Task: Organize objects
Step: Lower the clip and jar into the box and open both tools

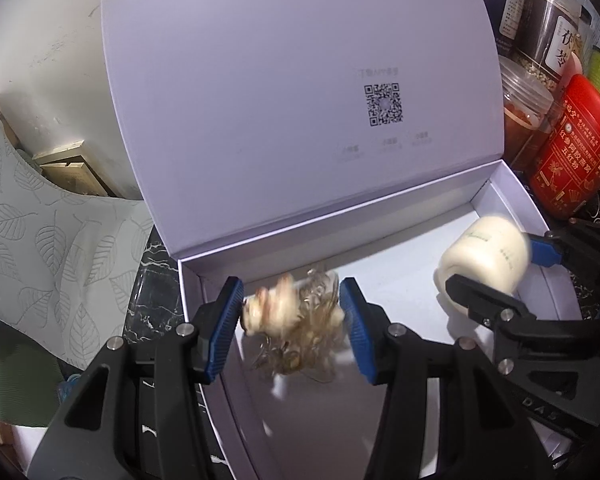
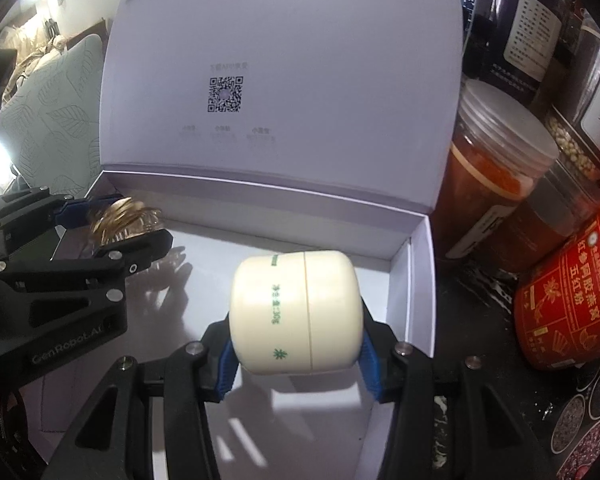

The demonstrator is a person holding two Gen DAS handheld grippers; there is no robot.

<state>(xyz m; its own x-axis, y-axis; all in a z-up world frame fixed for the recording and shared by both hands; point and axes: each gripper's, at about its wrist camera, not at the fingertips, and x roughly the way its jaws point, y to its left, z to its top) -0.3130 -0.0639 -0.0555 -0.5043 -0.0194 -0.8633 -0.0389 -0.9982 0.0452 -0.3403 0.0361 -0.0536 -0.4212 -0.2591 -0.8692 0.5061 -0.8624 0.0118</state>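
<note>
An open white box point(image 1: 512, 192) point(image 2: 420, 280) with its lid raised stands on a dark marble top. My left gripper point(image 1: 292, 312) is shut on a clear, gold-and-cream ornamental trinket point(image 1: 296, 316), held over the box's left part; the right wrist view shows the left gripper point(image 2: 120, 224) and the trinket point(image 2: 116, 216) at the left. My right gripper point(image 2: 296, 356) is shut on a cream jar point(image 2: 296, 312) lying sideways, with green print, over the box's right part. In the left wrist view the cream jar point(image 1: 484, 256) and right gripper point(image 1: 500, 272) are at the right.
Several jars stand right of the box: a red tin point(image 1: 572, 160) point(image 2: 572, 296), a clear jar of red contents point(image 2: 496, 160) and dark labelled jars point(image 2: 540, 28). A grey leaf-patterned cushion point(image 1: 32, 240) lies left. The raised lid point(image 1: 300, 80) blocks the far side.
</note>
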